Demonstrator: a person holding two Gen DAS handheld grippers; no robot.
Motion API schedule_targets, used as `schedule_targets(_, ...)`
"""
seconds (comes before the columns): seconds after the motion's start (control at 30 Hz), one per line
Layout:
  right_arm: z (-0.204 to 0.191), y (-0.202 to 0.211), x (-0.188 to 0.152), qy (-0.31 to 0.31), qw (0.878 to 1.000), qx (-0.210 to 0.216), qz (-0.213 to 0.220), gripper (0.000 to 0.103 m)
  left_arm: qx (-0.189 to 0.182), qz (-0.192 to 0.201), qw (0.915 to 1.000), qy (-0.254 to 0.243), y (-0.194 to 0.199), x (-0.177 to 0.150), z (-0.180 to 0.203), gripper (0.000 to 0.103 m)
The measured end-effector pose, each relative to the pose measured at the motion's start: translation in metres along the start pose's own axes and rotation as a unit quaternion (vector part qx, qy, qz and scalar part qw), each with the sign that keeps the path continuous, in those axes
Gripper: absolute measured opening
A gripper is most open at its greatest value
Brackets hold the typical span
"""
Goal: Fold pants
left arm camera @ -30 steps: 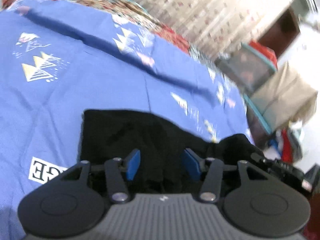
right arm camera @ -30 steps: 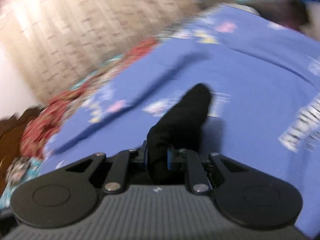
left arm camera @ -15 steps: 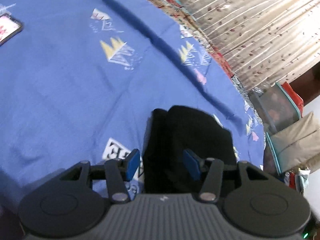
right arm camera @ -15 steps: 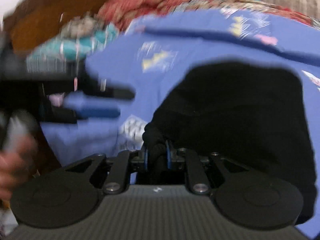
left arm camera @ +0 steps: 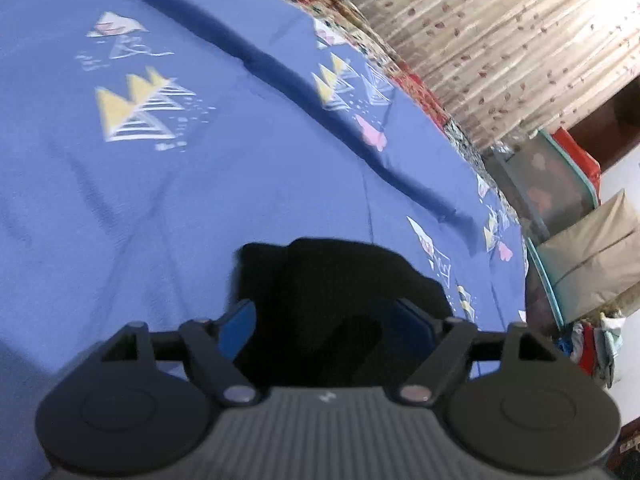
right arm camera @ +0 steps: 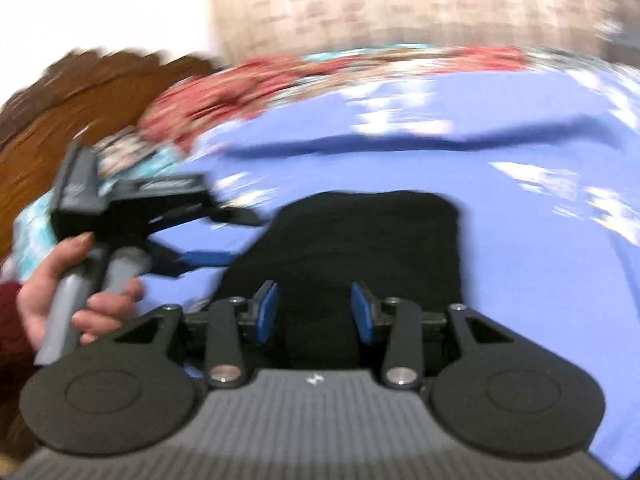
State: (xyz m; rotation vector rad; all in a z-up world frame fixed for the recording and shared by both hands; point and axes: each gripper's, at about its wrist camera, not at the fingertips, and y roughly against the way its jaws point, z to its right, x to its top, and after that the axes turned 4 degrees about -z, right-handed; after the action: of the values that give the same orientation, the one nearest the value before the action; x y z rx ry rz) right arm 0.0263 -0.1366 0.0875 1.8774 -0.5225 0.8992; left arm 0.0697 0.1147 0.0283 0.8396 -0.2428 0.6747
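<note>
Seen from the left hand-held gripper (left arm camera: pixel 326 322), the black pants (left arm camera: pixel 340 280) lie as a compact folded bundle on the blue bedsheet (left arm camera: pixel 160 200) of the bed, directly ahead of and partly between its blue pads (left arm camera: pixel 240 324). Its jaws are opening and already stand wide; the cloth sits in the gap, but neither pad presses on it, so nothing is held there

The right hand-held gripper (right arm camera: pixel 314 310) points at the same bundle from the other side. Its jaws are opening too, at a middling gap, with dark fabric beyond and below the pads and no pinch that shows. To its left, in the right wrist view, a hand (right arm camera: pixel 60 288) grips the handle of the other tool, whose fingers reach toward the near left edge of the pants

The garment looks light, soft and limp, probably a knit: it slumps into rounded edges and has no stiffness to hold a crease on its own. It should not slip much between rubbery pads, yet a pinch on only the top layer would likely peel the stack apart. The better hold, I judge, is at the thick folded edge nearest each hand-held gripper, jaws taking all the layers at once, one at each corner so the bundle stays flat
</note>
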Motion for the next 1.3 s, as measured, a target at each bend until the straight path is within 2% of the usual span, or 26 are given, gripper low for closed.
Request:
schedule_targets(0.03,0.011,0.0,0.004,-0.021,1.0,-0.009,-0.003,0.041,0.001,0.0,0.9999,-0.011,-0.006,0.001,0.006,0.056)
schedule_targets(0.07,0.02,-0.001,0.009,-0.042,0.999,-0.013,-0.006,0.032,0.004,-0.002,0.9997,-0.023,-0.01,0.002,0.012,0.031)
schedule_targets(0.13,0.03,-0.003,0.019,-0.067,0.998,-0.005,-0.002,0.026,0.015,-0.008,0.999,-0.042,-0.017,0.002,0.02,0.012)
schedule_targets(0.3,0.015,-0.023,0.037,-0.055,0.998,0.032,0.011,0.027,0.051,0.023,0.9933,-0.102,-0.006,-0.012,0.034,0.01)
schedule_targets(0.37,0.013,-0.049,0.034,-0.063,0.997,0.047,-0.029,0.027,0.071,0.024,0.9897,-0.121,-0.004,-0.016,0.037,0.01)
schedule_targets(0.43,0.017,-0.082,0.018,-0.07,0.994,0.034,-0.075,0.031,0.105,0.016,0.9858,-0.13,-0.009,-0.019,0.036,0.01)
schedule_targets(0.5,0.028,-0.097,0.01,-0.109,0.988,0.051,-0.092,0.031,0.115,0.0,0.9864,-0.118,-0.017,-0.022,0.029,0.011)
schedule_targets(0.53,0.026,-0.1,0.012,-0.112,0.988,0.046,-0.095,0.031,0.119,-0.004,0.9861,-0.116,-0.02,-0.024,0.027,0.011)
schedule_targets(0.6,0.016,-0.099,0.015,-0.077,0.992,0.034,-0.098,0.03,0.135,-0.002,0.9823,-0.13,-0.026,-0.028,0.028,0.012)
schedule_targets(0.7,0.017,-0.099,0.016,-0.075,0.992,0.031,-0.101,0.031,0.158,0.003,0.9756,-0.152,-0.032,-0.032,0.034,0.016)
schedule_targets(0.8,0.02,-0.091,0.021,-0.082,0.991,0.037,-0.099,0.033,0.151,0.007,0.9791,-0.136,-0.02,-0.032,0.036,0.024)
schedule_targets(0.83,0.024,-0.086,0.021,-0.09,0.991,0.044,-0.093,0.035,0.144,0.009,0.9812,-0.128,-0.012,-0.03,0.035,0.033)
schedule_targets(0.87,0.026,-0.079,0.022,-0.098,0.99,0.05,-0.085,0.044,0.137,0.011,0.9829,-0.123,-0.001,-0.03,0.035,0.047)
schedule_targets(0.9,0.032,-0.066,0.021,-0.109,0.99,0.058,-0.075,0.053,0.132,0.014,0.984,-0.119,0.007,-0.03,0.033,0.056)
schedule_targets(0.97,0.045,-0.043,0.017,-0.135,0.987,0.073,-0.054,0.099,0.111,0.017,0.9891,-0.095,0.029,-0.033,0.023,0.094)
schedule_targets(1.07,0.066,-0.017,0.008,-0.155,0.986,0.052,-0.022,0.099,0.054,0.005,0.9978,-0.038,0.045,-0.035,0.002,0.1)
schedule_targets(1.13,0.084,-0.014,0.001,-0.174,0.983,0.04,-0.031,0.099,0.018,-0.011,0.9998,-0.003,0.045,-0.04,-0.011,0.103)
schedule_targets(1.2,0.103,-0.02,-0.007,-0.216,0.974,0.035,-0.054,0.099,-0.008,-0.032,0.9992,0.023,0.036,-0.043,-0.018,0.103)
schedule_targets(1.3,0.119,-0.032,-0.014,-0.264,0.96,0.069,-0.071,0.099,-0.028,-0.059,0.9974,0.033,0.017,-0.049,-0.018,0.103)
